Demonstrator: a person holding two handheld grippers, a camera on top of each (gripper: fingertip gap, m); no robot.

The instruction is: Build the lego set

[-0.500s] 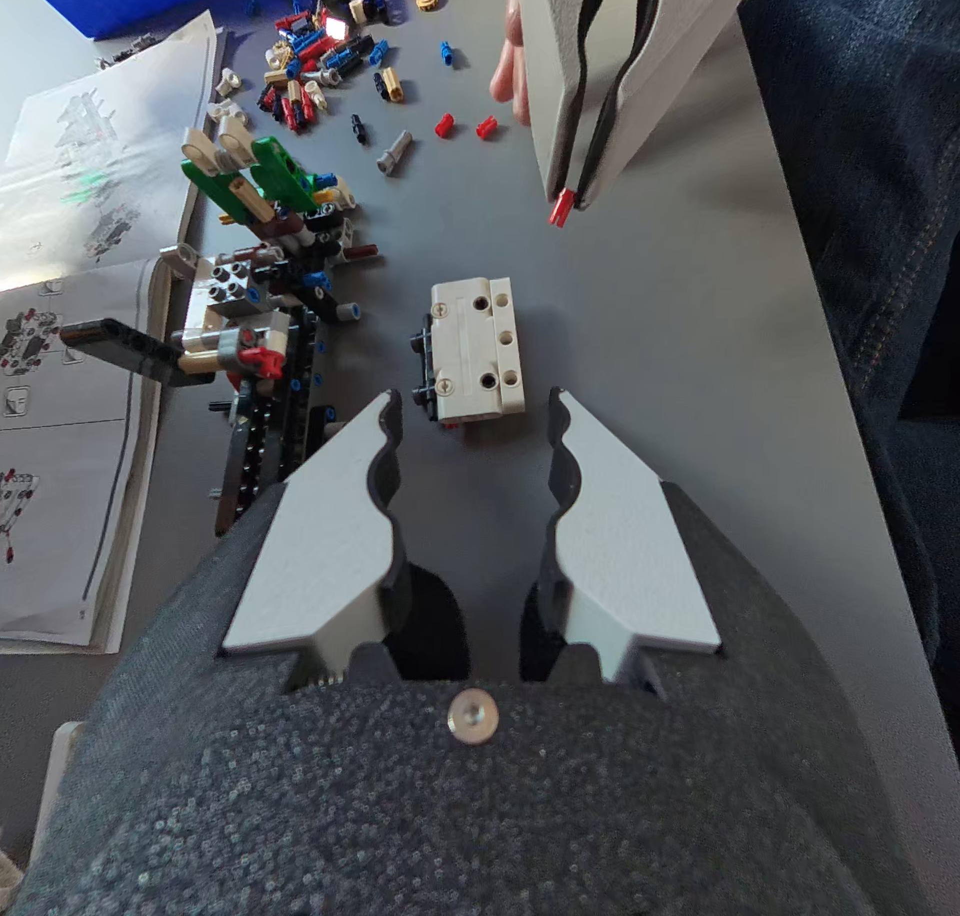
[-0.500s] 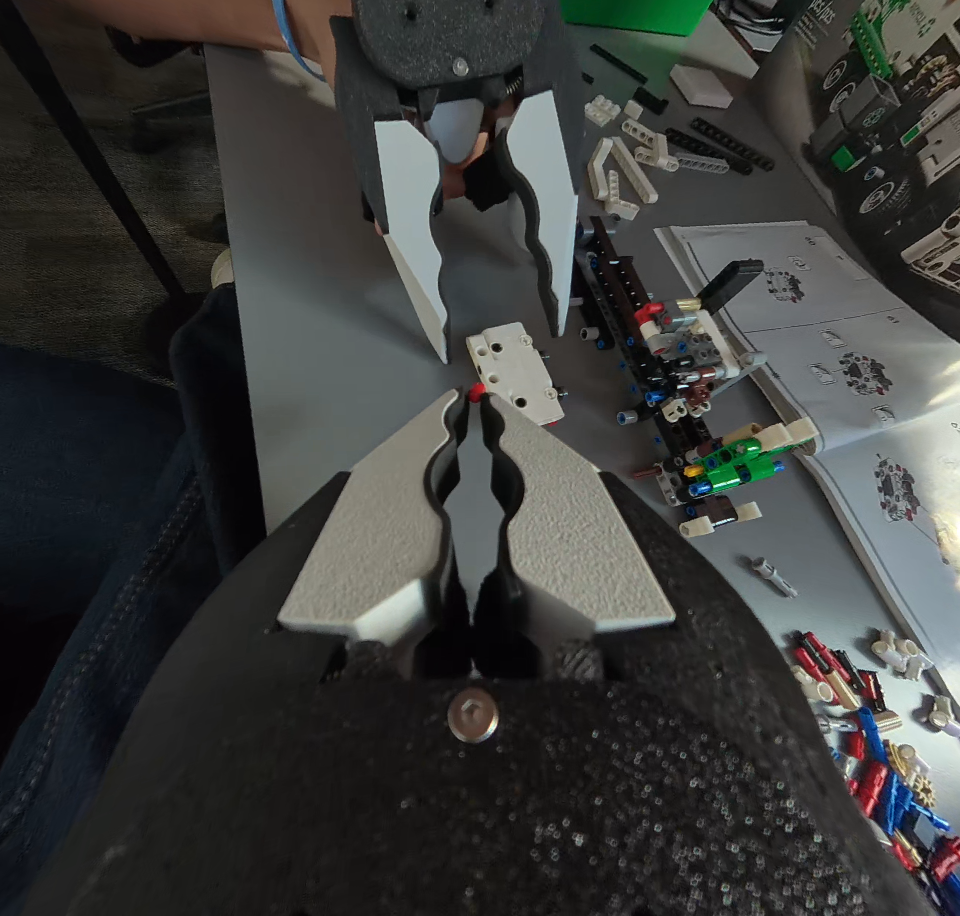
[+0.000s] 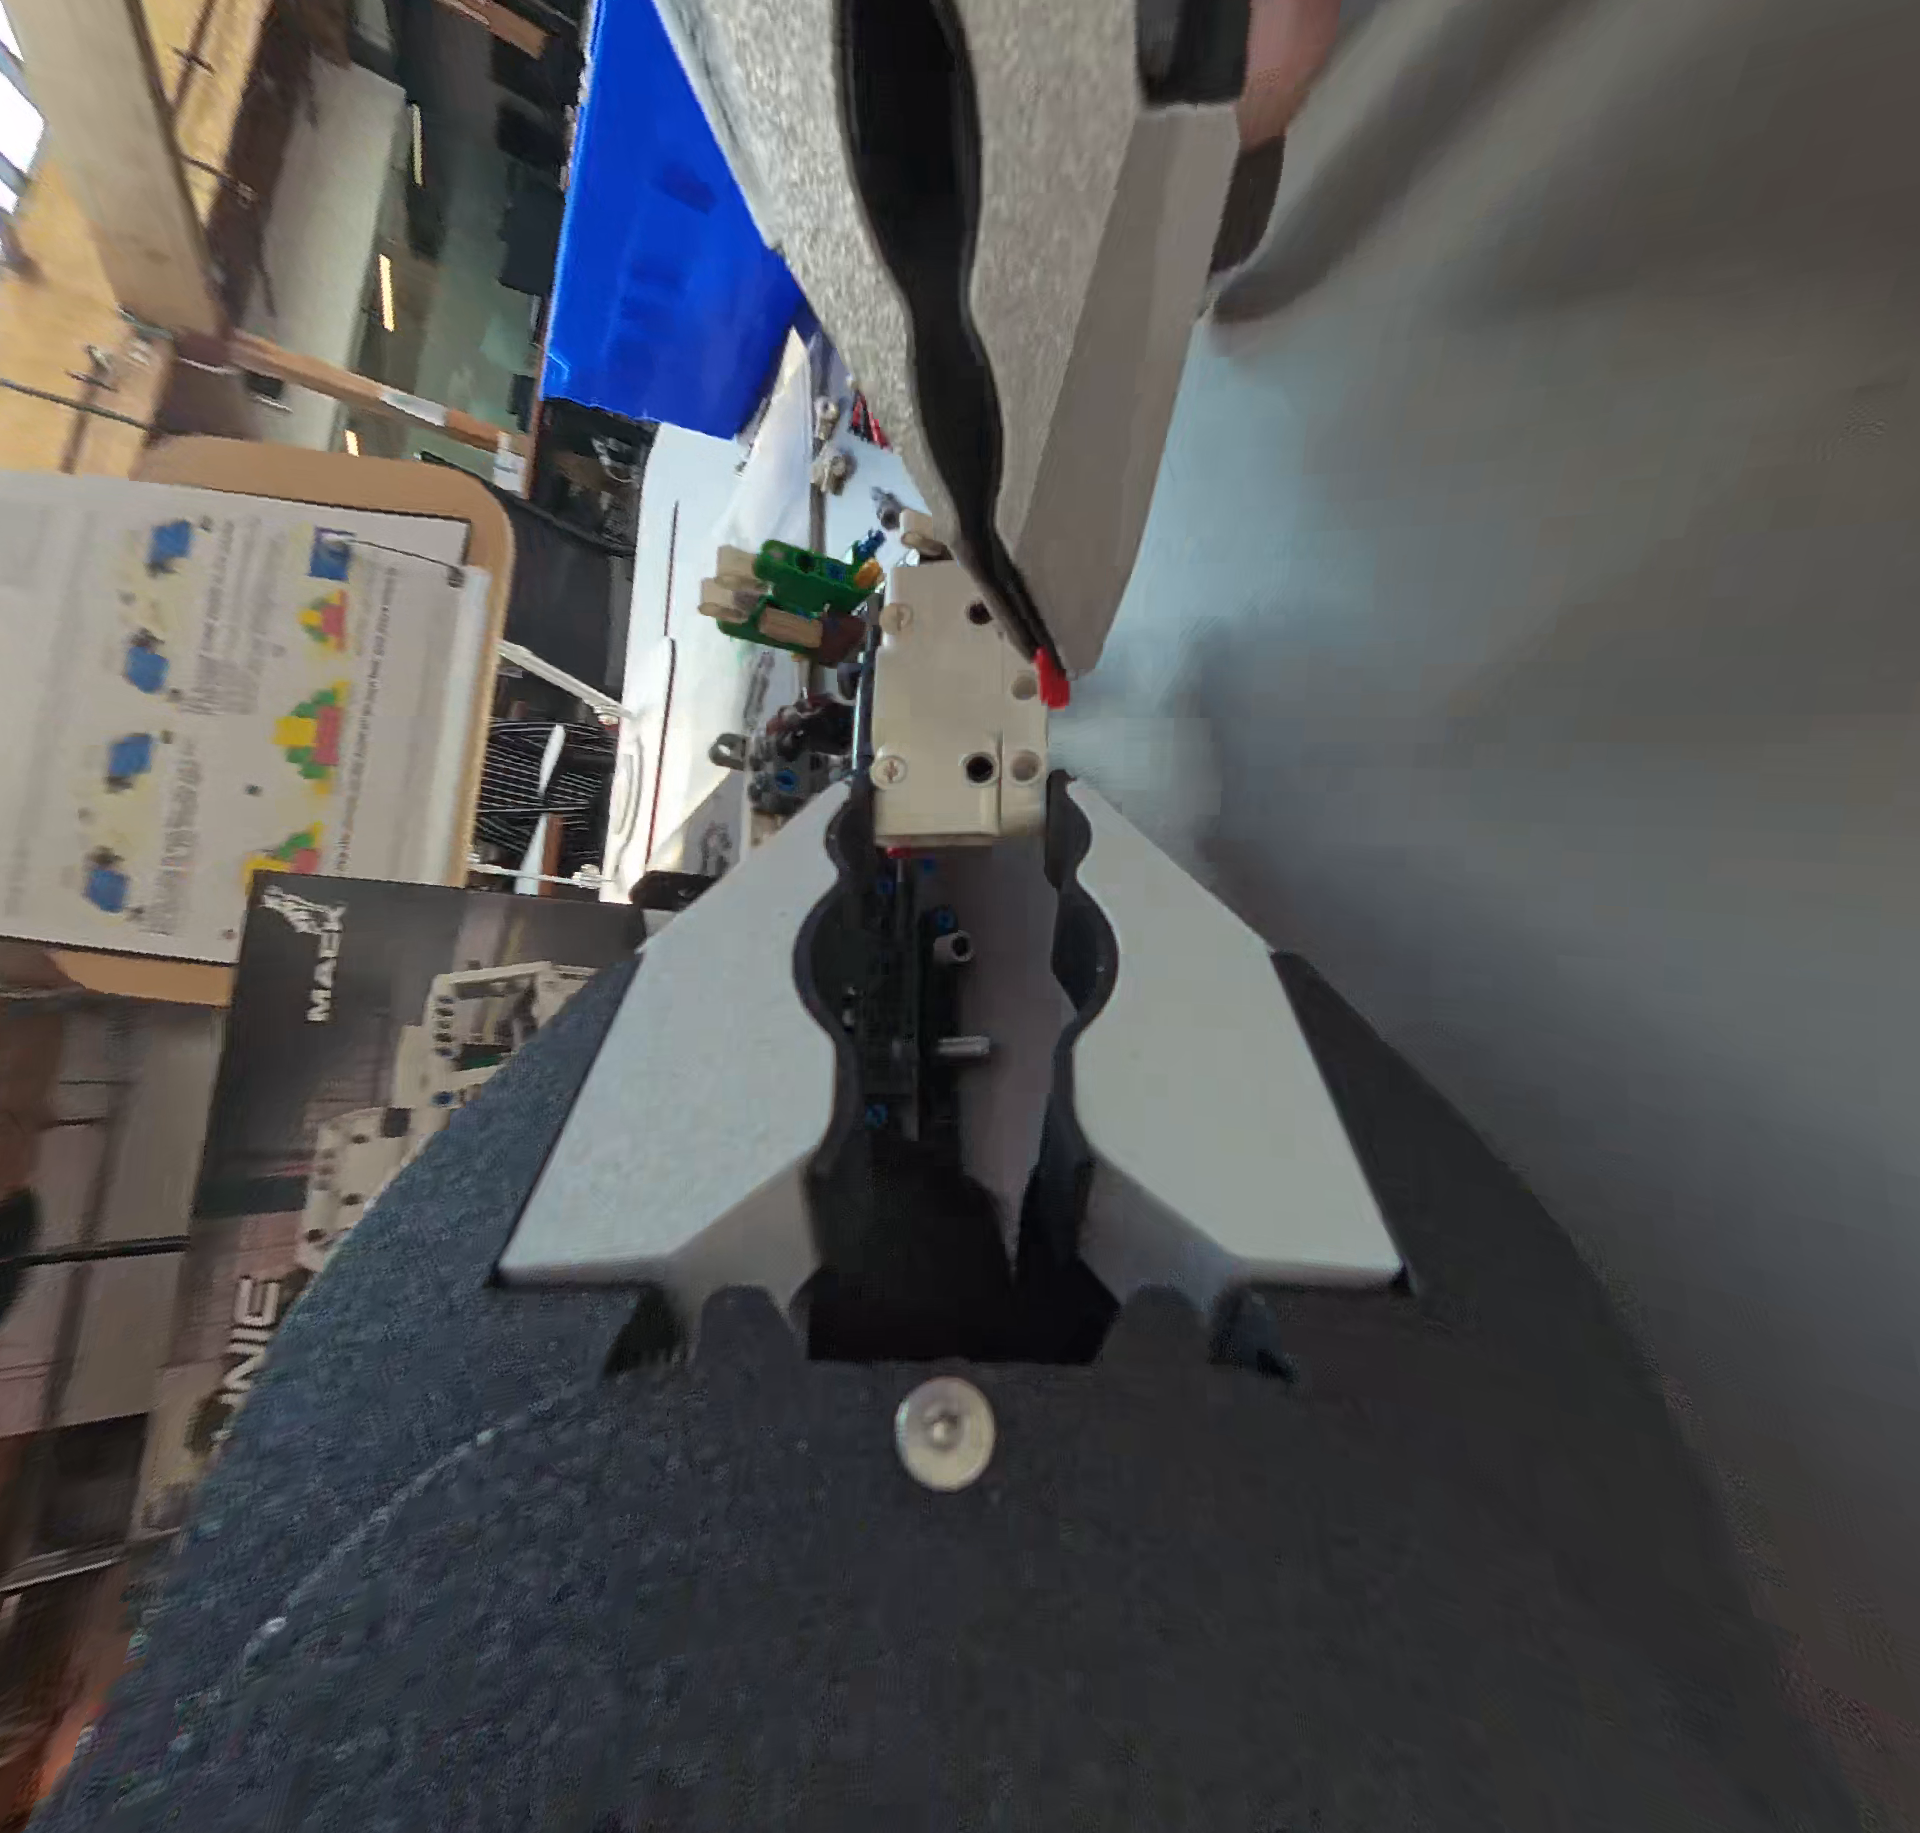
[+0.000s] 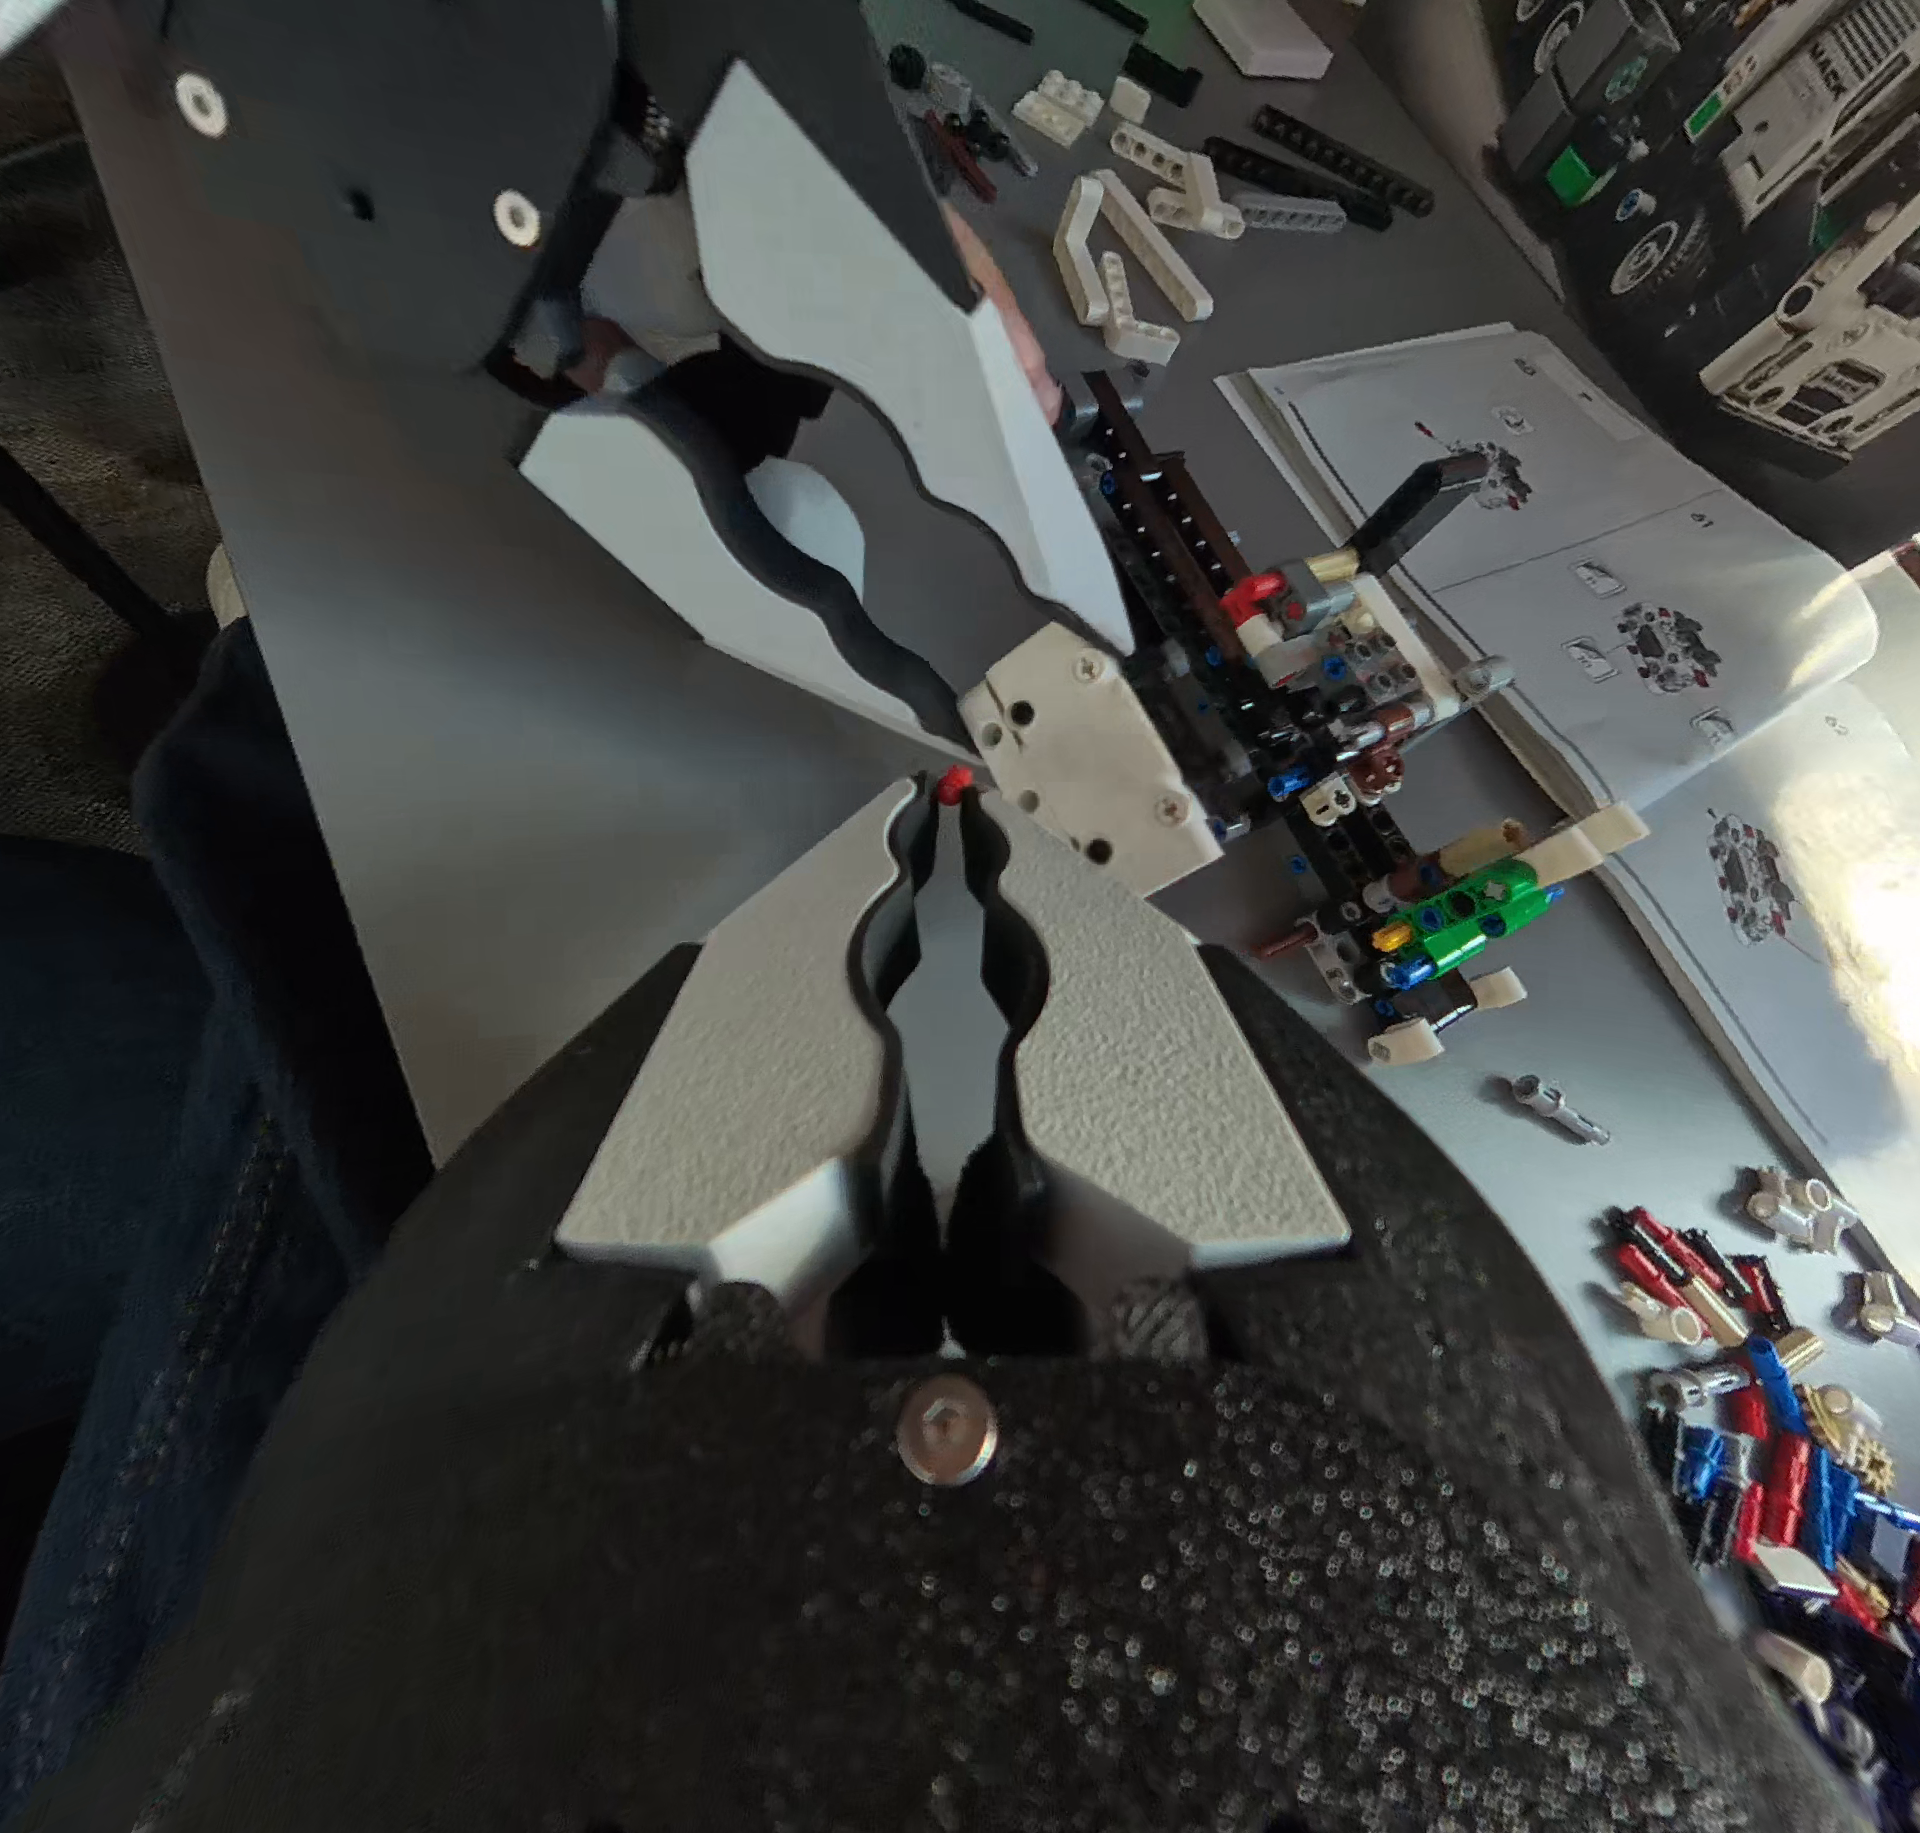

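The white block [image 3: 951, 703], a boxy building-set piece with round holes and screw heads in its face, sits between the tips of the left gripper [image 3: 951, 796]. Both pads bear on its opposite sides, so the block is clamped and lifted off the grey surface [image 4: 436, 703]; in the right wrist view it hangs tilted above the surface, its holed face turned toward the other tool. That pose reads as a way to present the holes for something to go in.

Just beside one hole near the block's edge is a small red pin [image 4: 951, 784]. The right gripper [image 4: 951, 796] is closed on it, fingertips nipping its rear so the free end juts forward toward the block. From the left wrist view the red pin [image 3: 1051, 680] sits at the block's corner, close to a hole; whether it already touches or enters cannot be told.

Behind the block lies a long black-framed assembly [image 4: 1309, 703] with grey, white and brown parts, ending in a green piece [image 4: 1465, 916]. An open instruction booklet [image 4: 1621, 578] lies alongside it, presumably for reference. Loose white beams [image 4: 1132, 256] rest farther back, and a heap of red, blue and tan connectors [image 4: 1756, 1409] lies within reach at the right. A printed box [image 4: 1766, 152] stands at the far edge, and a blue bin [image 3: 665, 256] shows in the left view.
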